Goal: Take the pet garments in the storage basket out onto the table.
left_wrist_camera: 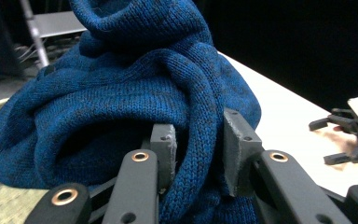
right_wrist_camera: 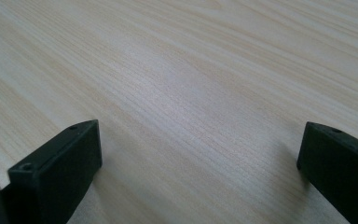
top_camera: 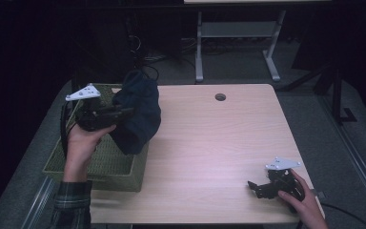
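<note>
Left claw [top_camera: 124,112] is clamping a fold of the blue knit garment [top_camera: 138,117]; in the left gripper view its 2 jaws are pinching a thick roll of the knit [left_wrist_camera: 135,84] between them. The garment is hanging bunched in the air, over the right rim of the woven green basket [top_camera: 100,167] and the near edge of the desk [top_camera: 209,143], apparently not resting on either.

Right claw [top_camera: 253,187] is sitting low over the near right part of the desk, well apart from the garment, jaws spread wide with nothing between them; the right gripper view is showing bare wood grain [right_wrist_camera: 191,93] between the 2 jaws.

Progress, as a judgement: the grasp and lift are done. Whether the garment is going into the basket or coming out onto the desk, I cannot tell from this pose. Left either way: carrying it to its place, lowering and releasing. The right claw is taking no part yet.

Containers: 1 basket, at the desk's left edge. The visible part of its floor is looking bare; the part under the garment is hidden.
</note>
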{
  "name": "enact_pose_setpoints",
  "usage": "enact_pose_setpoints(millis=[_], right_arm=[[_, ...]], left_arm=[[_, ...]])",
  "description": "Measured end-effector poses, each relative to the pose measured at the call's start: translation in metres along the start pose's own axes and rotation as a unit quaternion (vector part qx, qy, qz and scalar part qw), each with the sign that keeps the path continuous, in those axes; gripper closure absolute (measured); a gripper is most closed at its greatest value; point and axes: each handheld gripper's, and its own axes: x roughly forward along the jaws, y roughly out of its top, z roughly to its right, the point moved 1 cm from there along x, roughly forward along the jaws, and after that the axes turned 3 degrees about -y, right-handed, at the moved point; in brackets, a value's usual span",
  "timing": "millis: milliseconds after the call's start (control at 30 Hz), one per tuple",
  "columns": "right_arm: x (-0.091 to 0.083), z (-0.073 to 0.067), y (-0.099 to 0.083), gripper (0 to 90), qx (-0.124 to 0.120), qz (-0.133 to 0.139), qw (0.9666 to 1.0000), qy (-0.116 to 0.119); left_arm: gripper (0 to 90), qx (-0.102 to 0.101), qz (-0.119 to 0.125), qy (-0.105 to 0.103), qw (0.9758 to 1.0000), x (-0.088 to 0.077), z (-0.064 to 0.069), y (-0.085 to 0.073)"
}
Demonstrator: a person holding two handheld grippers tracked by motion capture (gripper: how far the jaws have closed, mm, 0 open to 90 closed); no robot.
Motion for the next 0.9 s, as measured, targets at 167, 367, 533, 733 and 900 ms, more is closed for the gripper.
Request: enact_pose_setpoints(millis=[167, 367, 533, 733, 900], right_arm=[[0.0, 0.0, 0.0, 0.0, 0.0, 0.001, 1.0, 0.0], [0.0, 0.0, 0.0, 0.0, 0.0, 0.0, 1.0, 0.0], [0.0, 0.0, 0.0, 0.0, 0.001, 0.0, 1.0, 0.0], [0.0, 0.0, 0.0, 0.0, 0.002, -0.001, 1.0, 0.0], [0.0, 0.0, 0.0, 0.0, 0.002, -0.001, 1.0, 0.0]], left_arm=[[68.6, 0.005, 0.006, -0.017, 0.9998, 0.012, 0.009, 0.01], [68.7, 0.019, 0.005, -0.037, 0.9991, 0.028, 0.024, 0.023], [68.6, 0.025, 0.005, -0.059, 0.9979, 0.042, 0.034, 0.031], [68.6, 0.034, -0.004, -0.078, 0.9963, 0.063, 0.046, 0.037], [68.7, 0.04, -0.008, -0.094, 0.9947, 0.083, 0.056, 0.04]])
